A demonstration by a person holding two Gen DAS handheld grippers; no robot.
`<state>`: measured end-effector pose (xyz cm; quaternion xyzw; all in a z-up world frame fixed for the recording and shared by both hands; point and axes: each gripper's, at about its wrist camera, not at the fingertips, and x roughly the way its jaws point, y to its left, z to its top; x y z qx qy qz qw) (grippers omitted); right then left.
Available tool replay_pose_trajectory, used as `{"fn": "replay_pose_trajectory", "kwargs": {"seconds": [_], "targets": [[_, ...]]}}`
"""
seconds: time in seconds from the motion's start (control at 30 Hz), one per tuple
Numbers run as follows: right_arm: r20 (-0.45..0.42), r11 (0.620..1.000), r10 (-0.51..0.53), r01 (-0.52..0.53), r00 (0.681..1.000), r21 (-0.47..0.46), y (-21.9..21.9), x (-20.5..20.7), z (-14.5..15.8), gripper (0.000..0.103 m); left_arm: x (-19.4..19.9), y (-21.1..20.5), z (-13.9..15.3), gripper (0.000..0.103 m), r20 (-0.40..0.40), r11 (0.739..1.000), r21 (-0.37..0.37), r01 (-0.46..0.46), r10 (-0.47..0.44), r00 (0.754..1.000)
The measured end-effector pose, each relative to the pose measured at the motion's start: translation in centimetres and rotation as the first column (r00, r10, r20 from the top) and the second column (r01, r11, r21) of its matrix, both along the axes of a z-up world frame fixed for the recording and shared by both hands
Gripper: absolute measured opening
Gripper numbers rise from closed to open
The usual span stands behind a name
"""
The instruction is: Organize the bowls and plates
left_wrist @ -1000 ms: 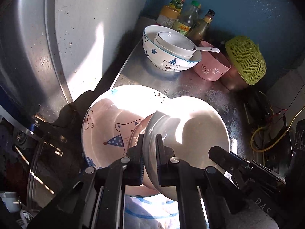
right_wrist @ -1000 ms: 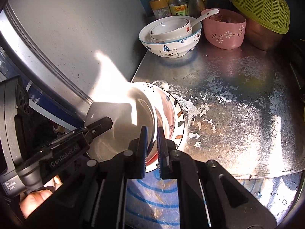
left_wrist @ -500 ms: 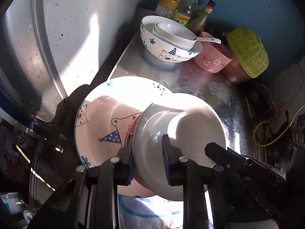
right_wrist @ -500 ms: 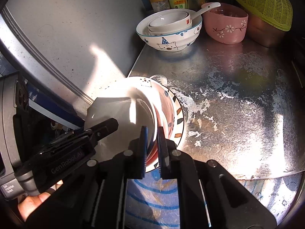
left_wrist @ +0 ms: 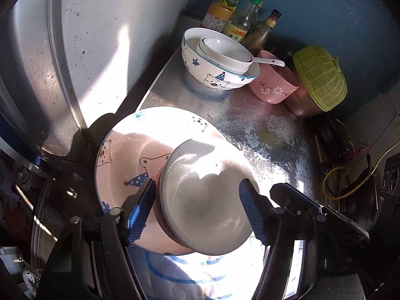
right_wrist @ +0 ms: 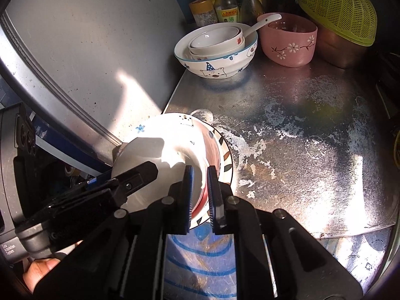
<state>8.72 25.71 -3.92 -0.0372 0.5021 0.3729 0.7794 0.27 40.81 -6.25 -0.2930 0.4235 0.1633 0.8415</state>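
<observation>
The left tool (left_wrist: pixel 197 210) gapes around the white bowl (left_wrist: pixel 207 200); the right tool (right_wrist: pixel 200 195) pinches its rim. Lower it gently onto the bear plate (left_wrist: pixel 120 155).

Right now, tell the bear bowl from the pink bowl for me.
The bear bowl is white with a blue rim; the pink bowl is pink with flowers. The bear bowl is wider, the pink bowl narrower. The bear bowl holds small bowls; the pink bowl none. Both stand upright on the counter.
</observation>
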Motion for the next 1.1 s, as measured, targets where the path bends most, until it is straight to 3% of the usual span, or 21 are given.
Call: {"fn": "replay_pose_trajectory", "kwargs": {"seconds": [0.2,0.3,0.4,0.47,0.5,1.1], "targets": [[-0.010,1.000,-0.014,0.014,1.000,0.002,-0.3,0.3,0.0,0.023,-0.3,0.1,0.7,0.082,0.007,1.000,0.018,-0.014,0.014,1.000],[-0.008,1.000,-0.016,0.016,1.000,0.002,-0.5,0.2,0.1,0.027,-0.8,0.4,0.8,0.098,-0.010,0.997,0.050,-0.056,0.057,0.998],[-0.014,1.000,-0.029,0.029,0.999,0.001,-0.9,0.4,0.1,0.060,-1.7,1.1,1.2,0.103,0.010,0.994,0.057,-0.098,0.097,0.995],[-0.028,0.999,-0.035,0.035,0.999,0.008,-1.3,0.5,0.0,0.098,-2.2,1.5,1.5,0.103,0.013,0.991,0.070,-0.112,0.112,0.994],[-0.030,0.999,-0.032,0.033,0.999,0.010,-1.4,0.5,-0.1,0.103,-2.3,1.5,1.6,0.103,0.007,0.990,0.081,-0.113,0.112,0.994],[0.035,1.000,-0.009,0.009,0.999,-0.006,-2.0,0.0,0.6,0.103,-3.7,1.3,1.0,0.103,-0.022,0.990,0.098,-0.098,0.101,0.995]]}}
